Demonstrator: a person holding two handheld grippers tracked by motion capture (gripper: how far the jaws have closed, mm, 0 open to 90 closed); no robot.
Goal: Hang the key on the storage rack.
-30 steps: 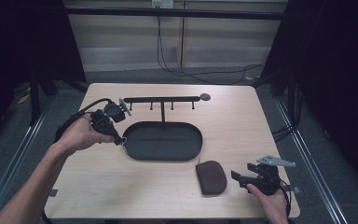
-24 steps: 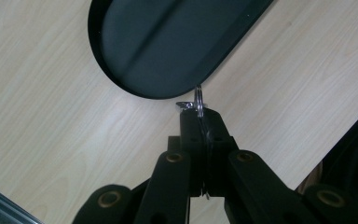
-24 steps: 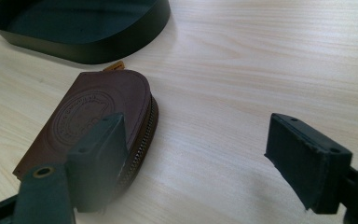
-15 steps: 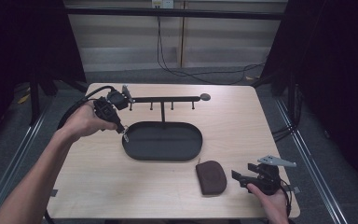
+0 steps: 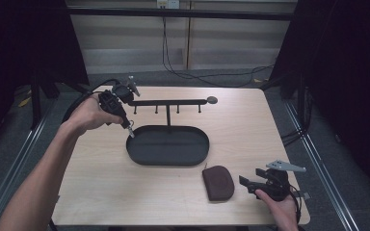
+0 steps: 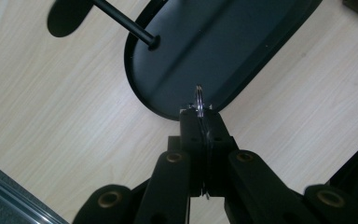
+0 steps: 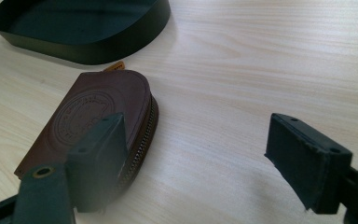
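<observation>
1. The left gripper (image 5: 131, 134) has lifted and swung back toward the far-left end of the pale wooden bench (image 5: 101, 192) over the last second. A second ago its hand was low beside the left rim of the tray; now the gripper's body stands next to the left end of the rack's bar, with its tip pointing down at the tray's left rim.

2. In the left gripper view its jaws are pressed together on a thin silver metal key ring (image 6: 199, 100). The ring stands edge-on between the pads, and its top loop pokes out above them.

3. Below that ring lies the black oval metal tray (image 6: 242, 42), from which rises the black post of the hook rack (image 5: 167, 102), a horizontal bar with small pegs hanging under it. The ring hangs above the tray's near-left rim, clear of tray and pegs.

4. Meaning, as I judge it: the ring is being carried up toward the rack, probably to be hung on a peg. The lift is under way, but no peg is engaged yet.

5. The right gripper (image 7: 196, 154) has not shifted in that second. It rests at the near-right corner of the bench, jaws spread wide and holding nothing.

6. Just beside its left jaw lies the brown leather zip pouch (image 7: 98, 121), flat on the bench, embossed face up, near the tray's front wall.
</observation>
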